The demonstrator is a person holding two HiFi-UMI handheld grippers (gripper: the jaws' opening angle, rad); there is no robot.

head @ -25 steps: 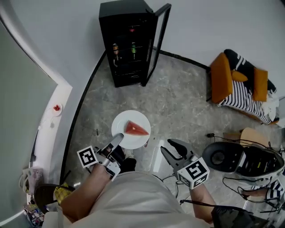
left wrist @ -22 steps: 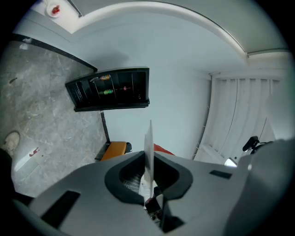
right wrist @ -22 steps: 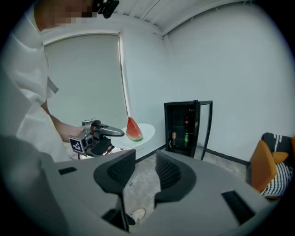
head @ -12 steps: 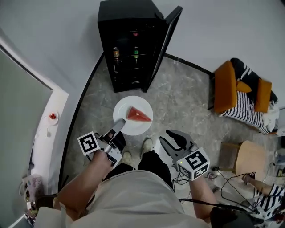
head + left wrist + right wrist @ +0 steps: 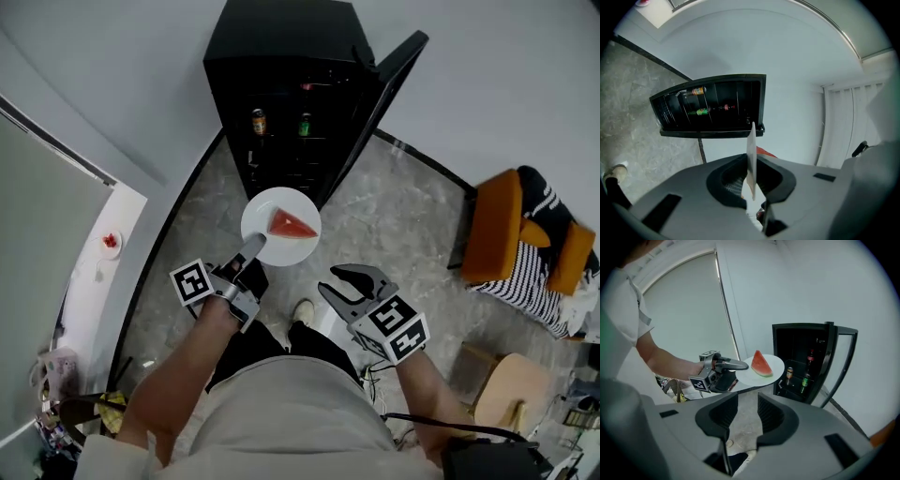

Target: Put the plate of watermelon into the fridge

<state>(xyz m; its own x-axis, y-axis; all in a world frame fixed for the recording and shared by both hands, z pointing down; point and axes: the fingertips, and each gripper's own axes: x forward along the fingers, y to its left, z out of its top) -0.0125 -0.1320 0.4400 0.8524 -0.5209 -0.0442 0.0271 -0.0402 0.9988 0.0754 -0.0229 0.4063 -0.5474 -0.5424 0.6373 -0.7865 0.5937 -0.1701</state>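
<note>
The left claw (image 5: 254, 242) pinches seemingly just the near rim of the plate (image 5: 281, 199), the right claw (image 5: 339, 279) spread empty, so a tilt could slide the watermelon (image 5: 291, 225) off ahead

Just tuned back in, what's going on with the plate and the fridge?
A person's left claw is shut on the rim of a white plate bearing a watermelon slice, held in the air before the black fridge. Its door stands open, with drinks inside. The right claw is open and empty. The plate is not in the fridge yet.
</note>
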